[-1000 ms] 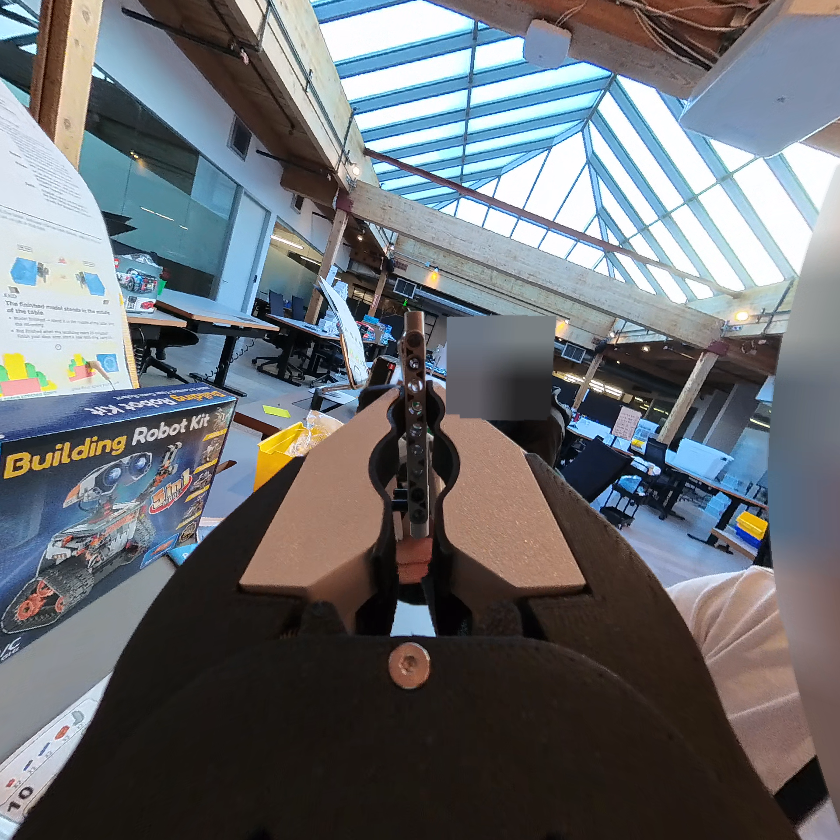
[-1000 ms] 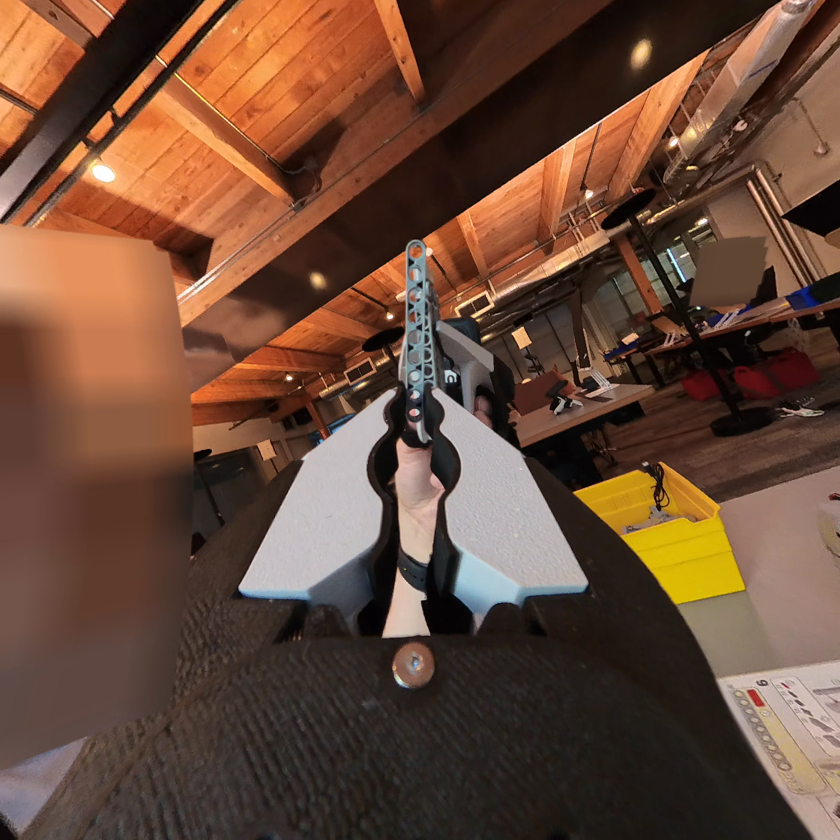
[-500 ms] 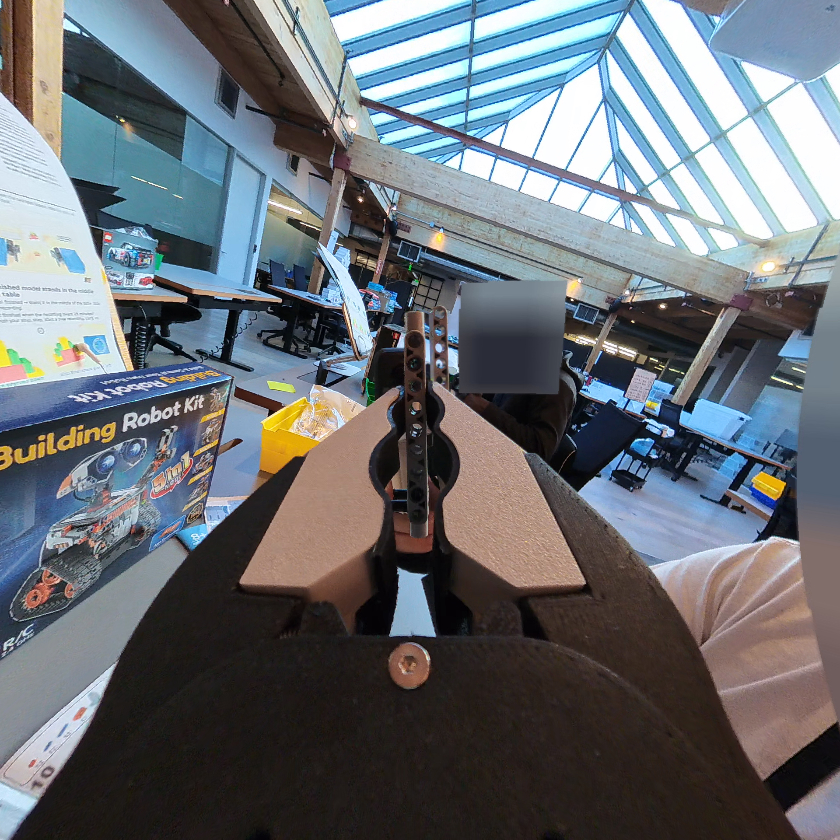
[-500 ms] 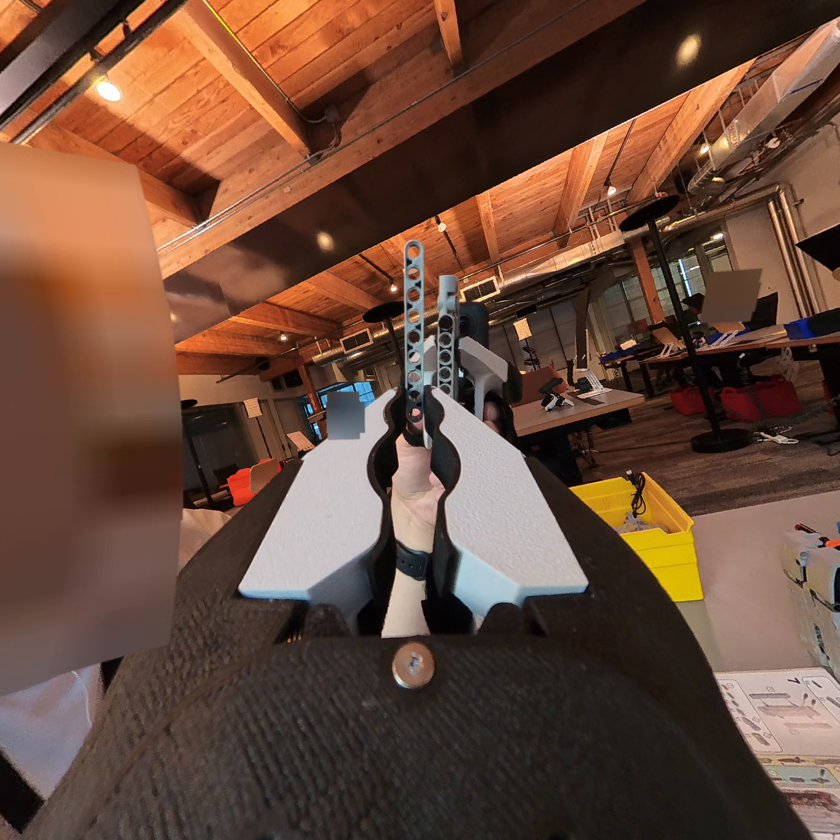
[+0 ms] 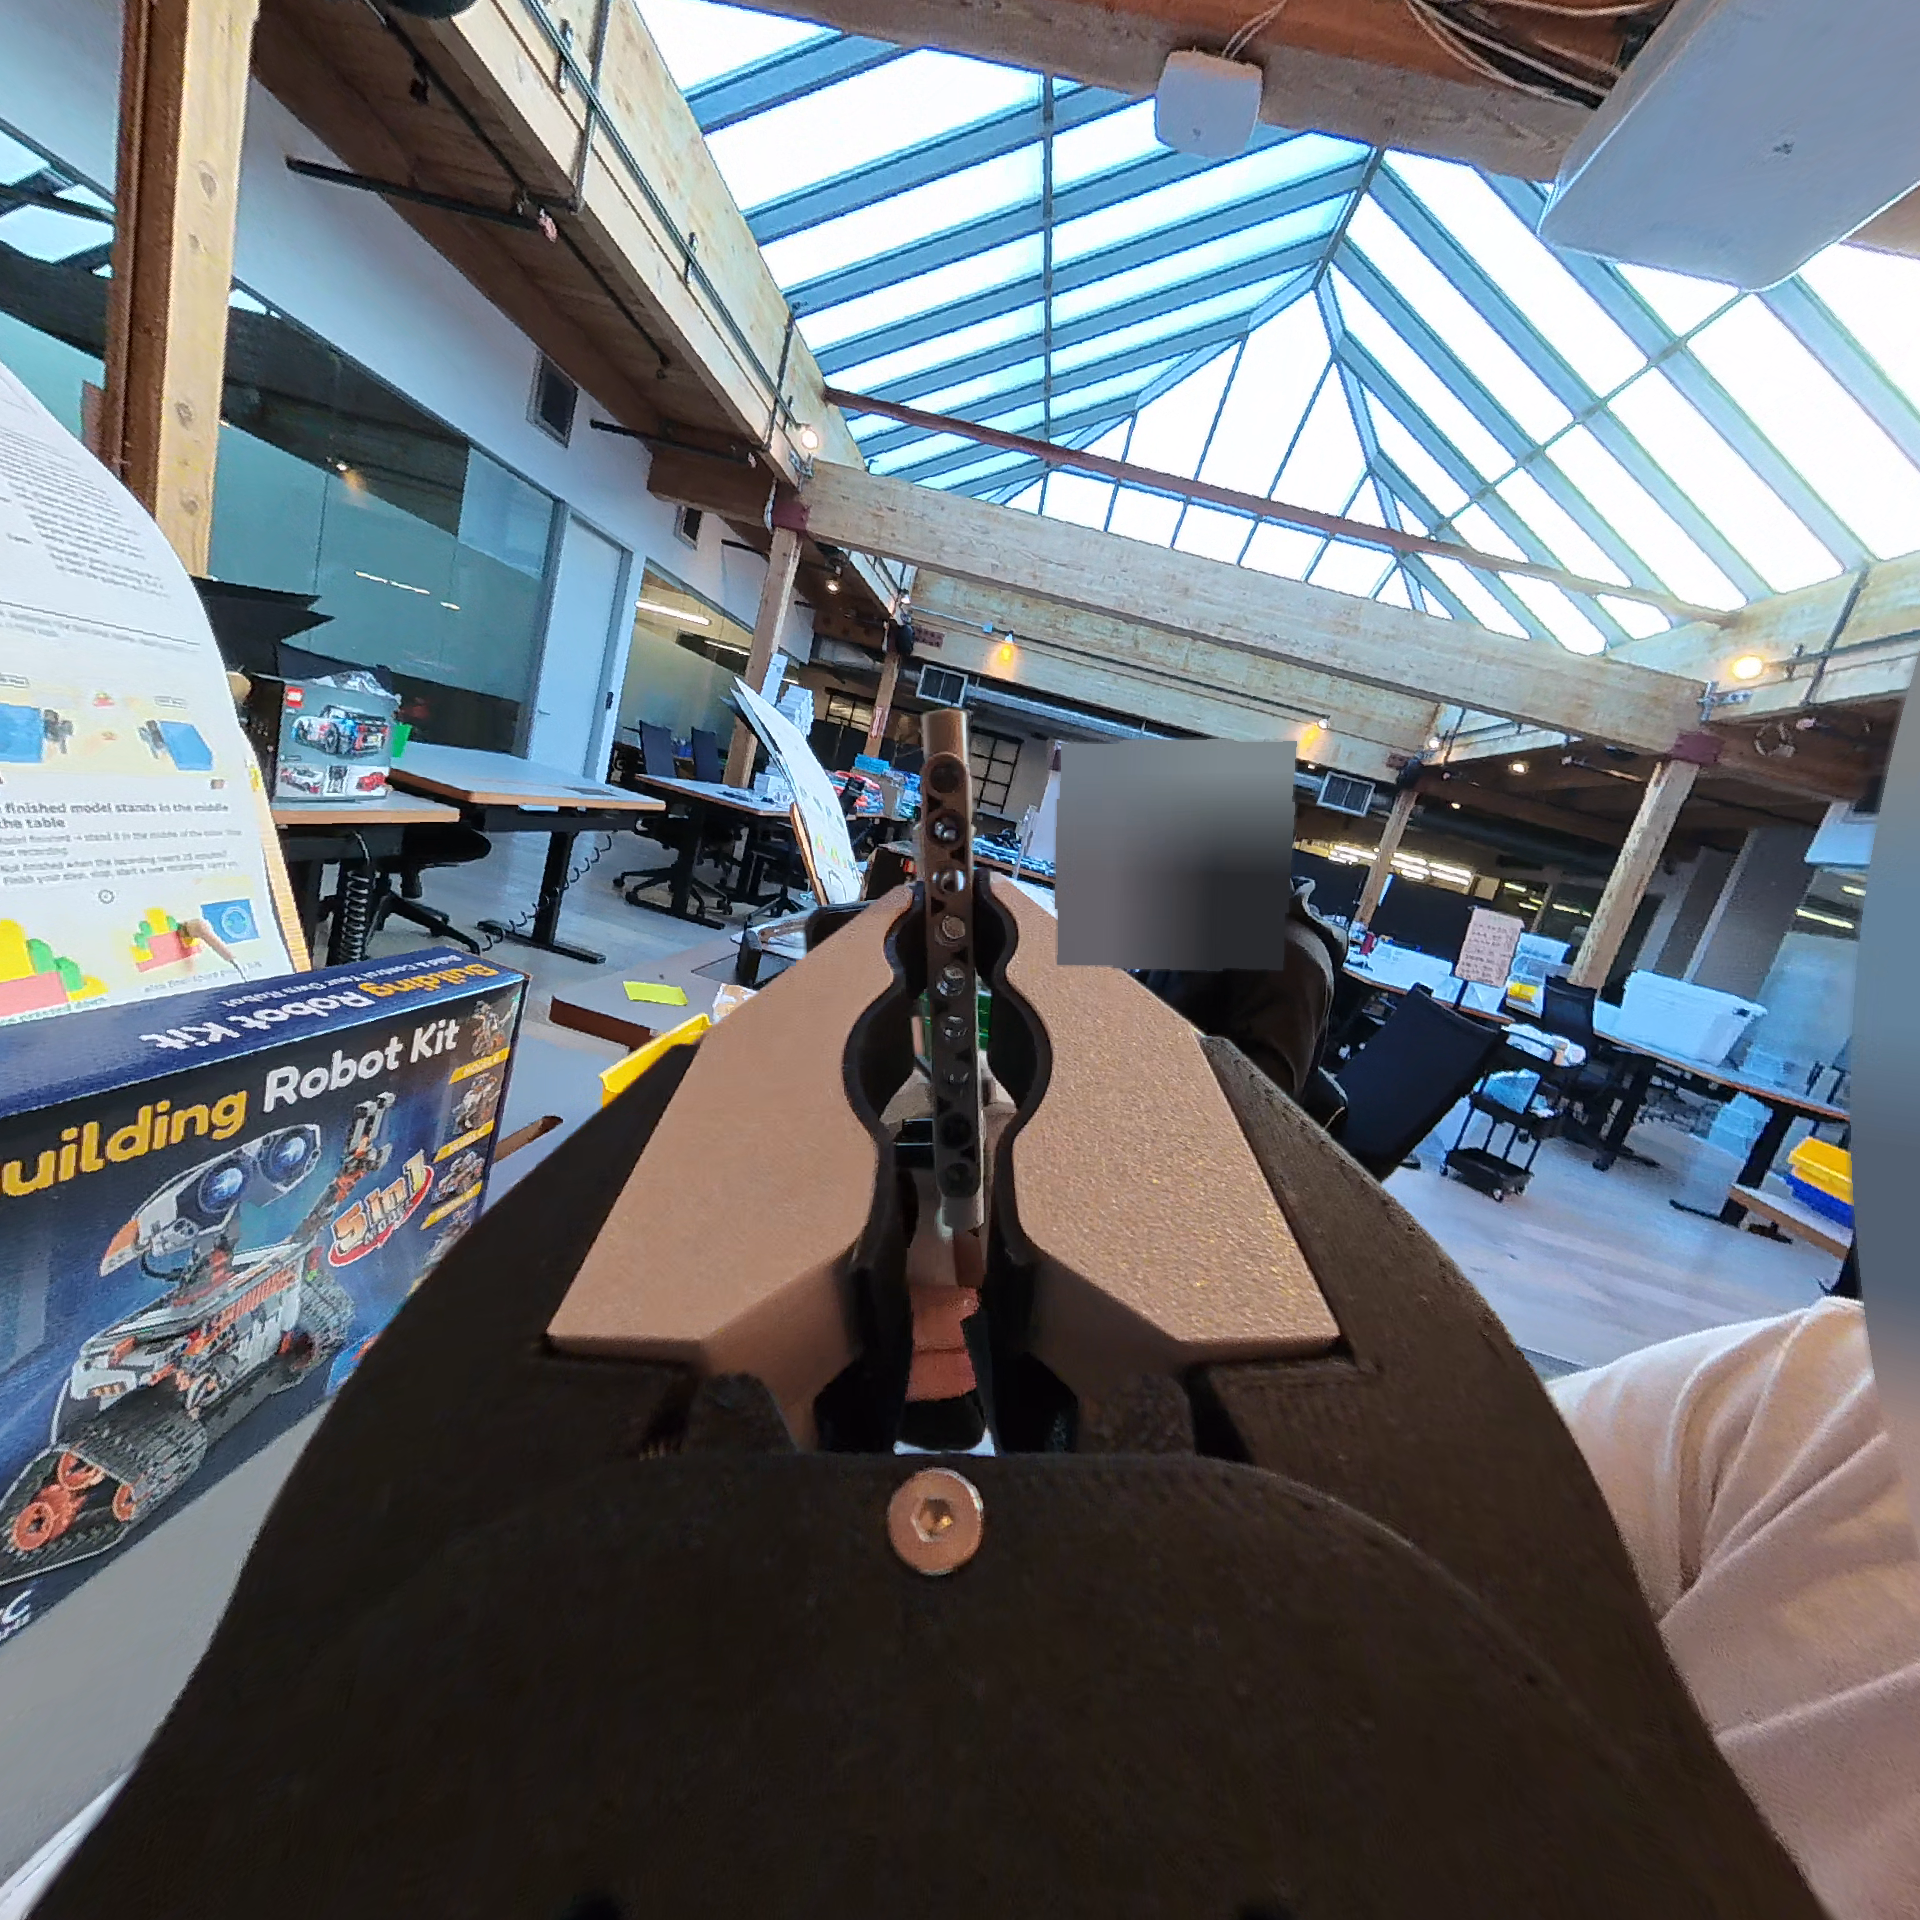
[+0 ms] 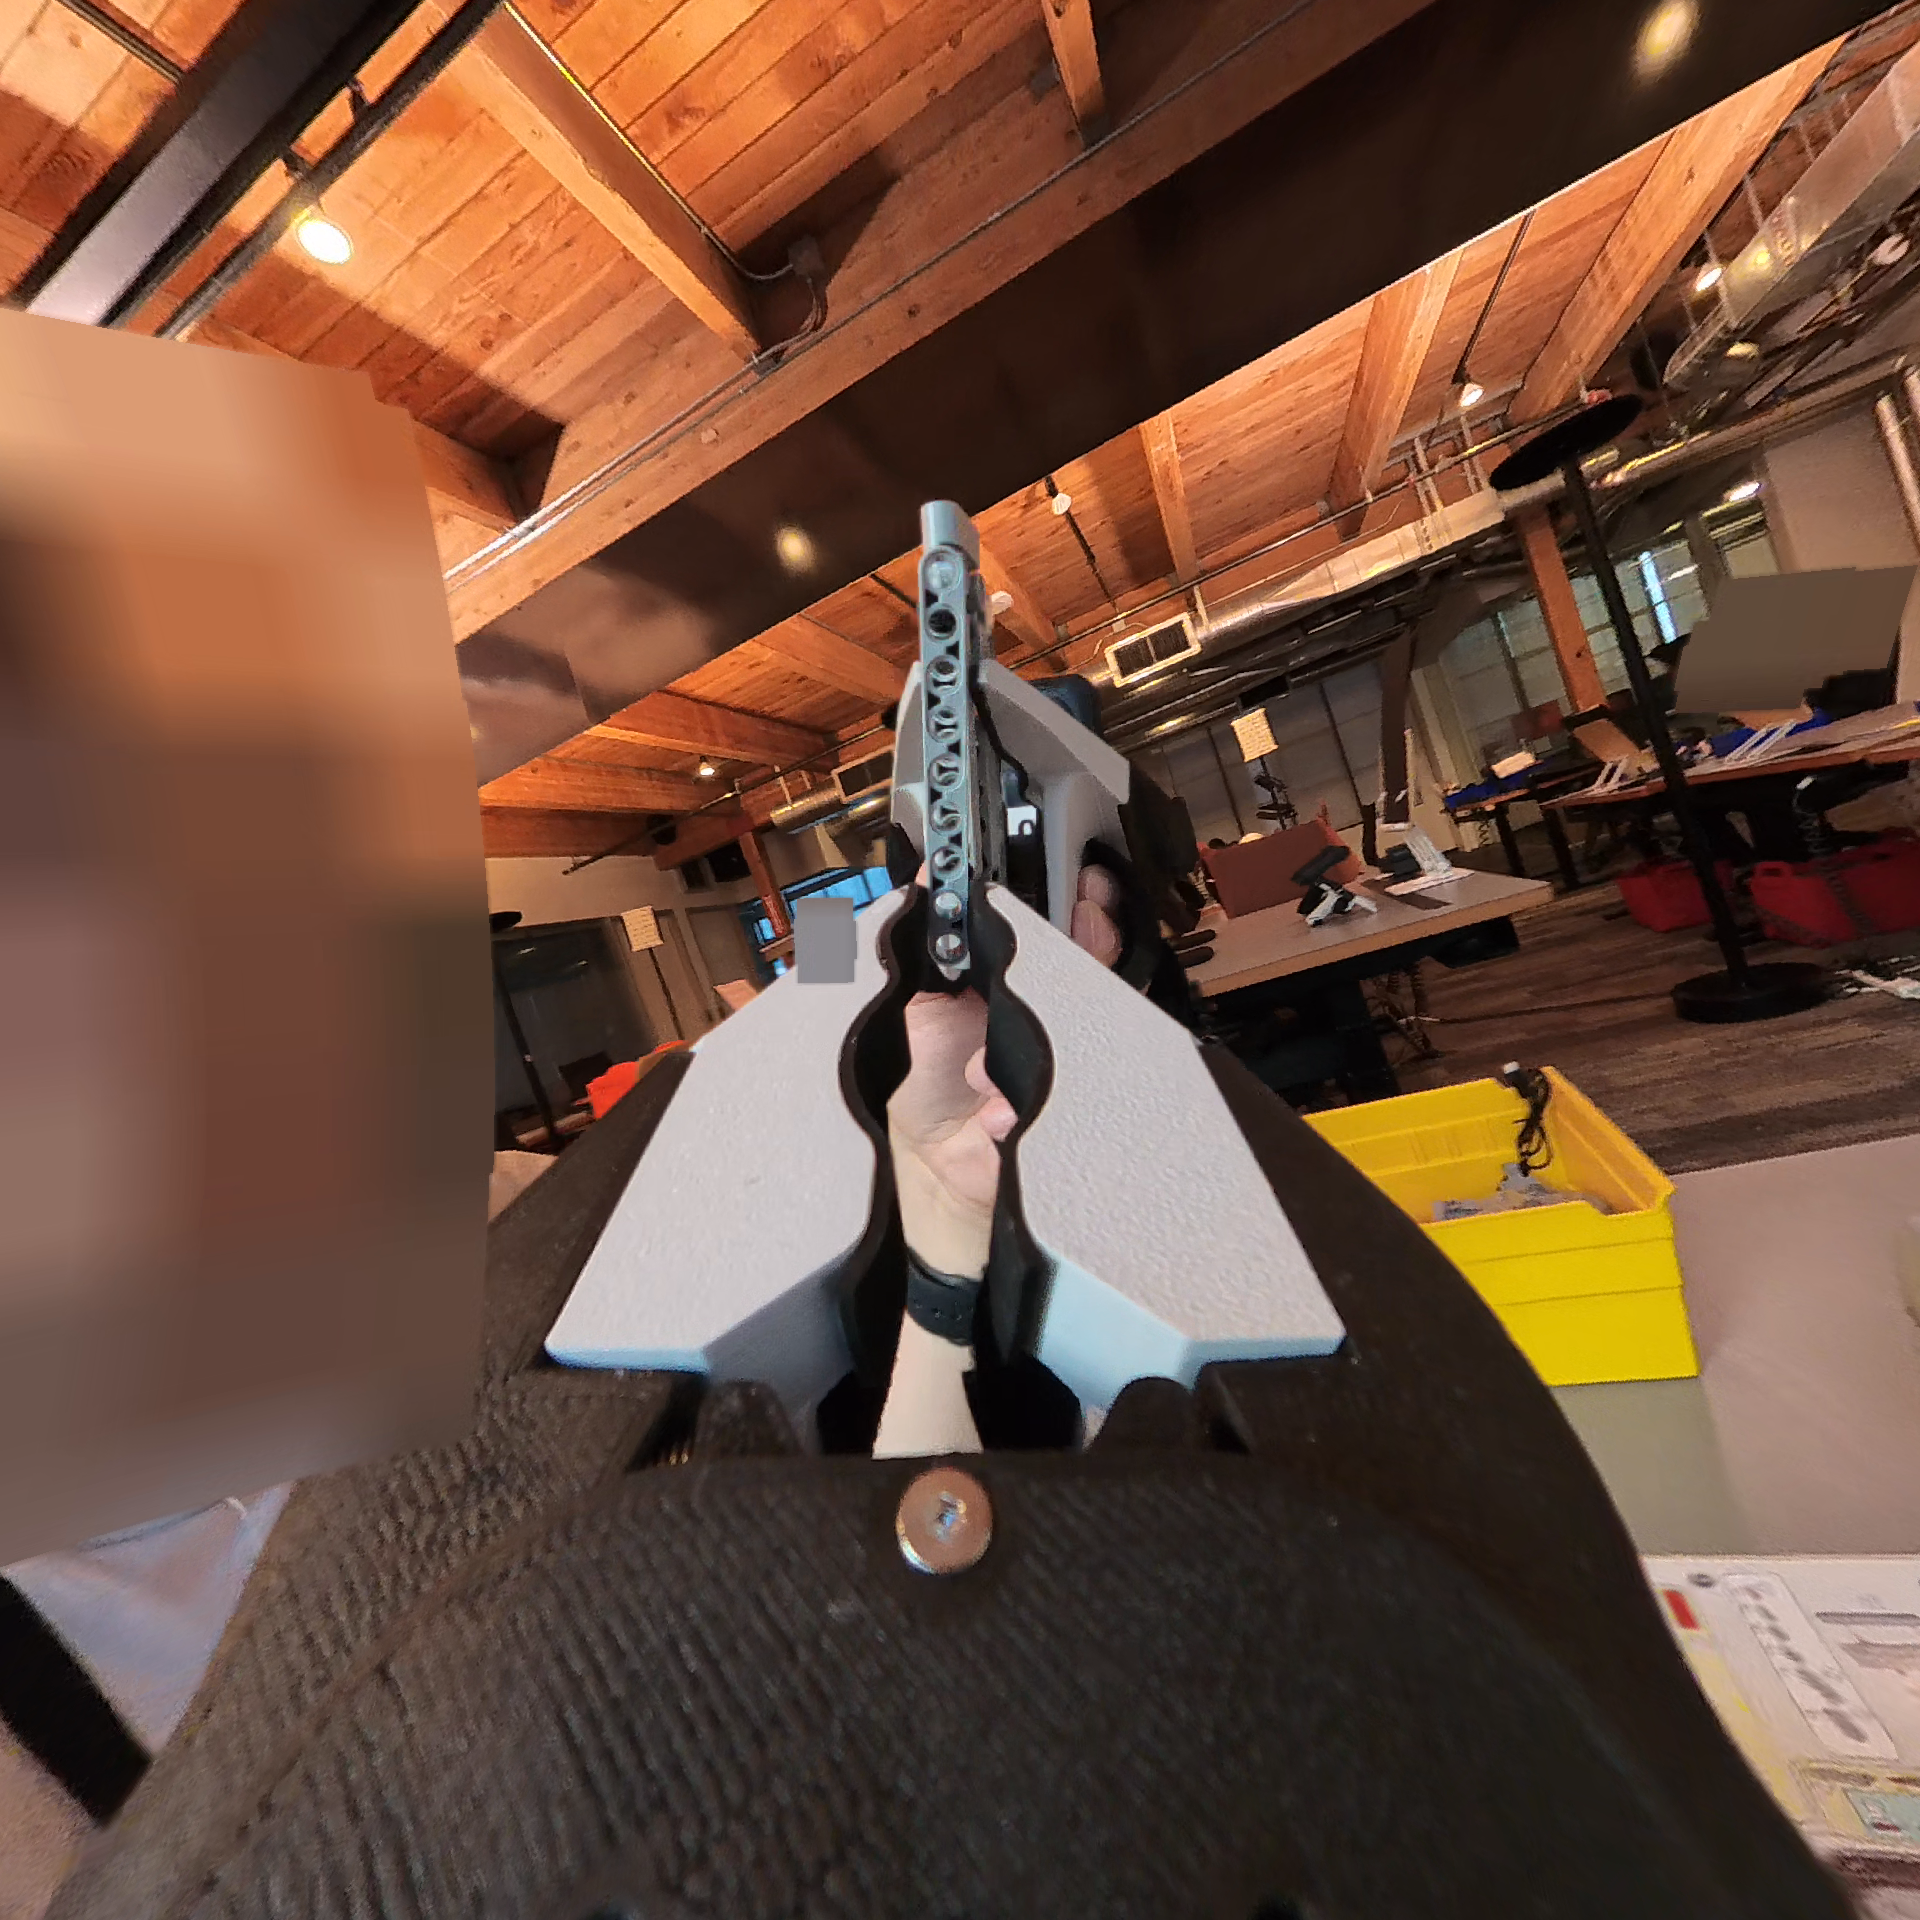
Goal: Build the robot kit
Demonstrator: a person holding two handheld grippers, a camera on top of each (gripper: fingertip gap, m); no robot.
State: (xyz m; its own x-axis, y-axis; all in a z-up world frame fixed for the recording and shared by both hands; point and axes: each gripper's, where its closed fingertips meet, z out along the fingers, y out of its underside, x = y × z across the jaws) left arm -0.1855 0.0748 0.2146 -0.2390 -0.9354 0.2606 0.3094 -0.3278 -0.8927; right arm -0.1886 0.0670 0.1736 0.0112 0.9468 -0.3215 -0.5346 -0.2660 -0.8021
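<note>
- Left wrist view: the left hand-held gripper (image 5: pixel 951 914) is clamped on a grey strip with a row of holes (image 5: pixel 948 831), held upright and edge-on between the tips, its top end rising clear above them.
- The strip looks like light, stiff plastic; it is thin and smooth, so it would likely swivel if pinched at one spot. The flat faces near the middle seem the surest place to take hold.
- To the left, a blue kit box (image 5: pixel 239 1195) stands on the grey worktop (image 5: pixel 177 1538), with a printed sheet (image 5: pixel 104 779) propped behind it. A yellow bin (image 5: pixel 649 1055) shows just past the gripper's shoulder. A pale sleeve (image 5: pixel 1745 1507) fills the lower right.
- Right wrist view: the right hand-held gripper (image 6: pixel 951 935) is closed on the bottom end of a similar holed strip (image 6: pixel 948 727), which points up toward the wooden ceiling.
- Right behind that strip is the other gripper's grey body with the person's hand (image 6: pixel 951 1122) on it, so the two strips are close together; whether they touch cannot be told.
- A yellow bin (image 6: pixel 1507 1236) sits on the worktop (image 6: pixel 1787 1351) to the right, well apart, and instruction pages (image 6: pixel 1787 1683) lie at the lower right corner.
</note>
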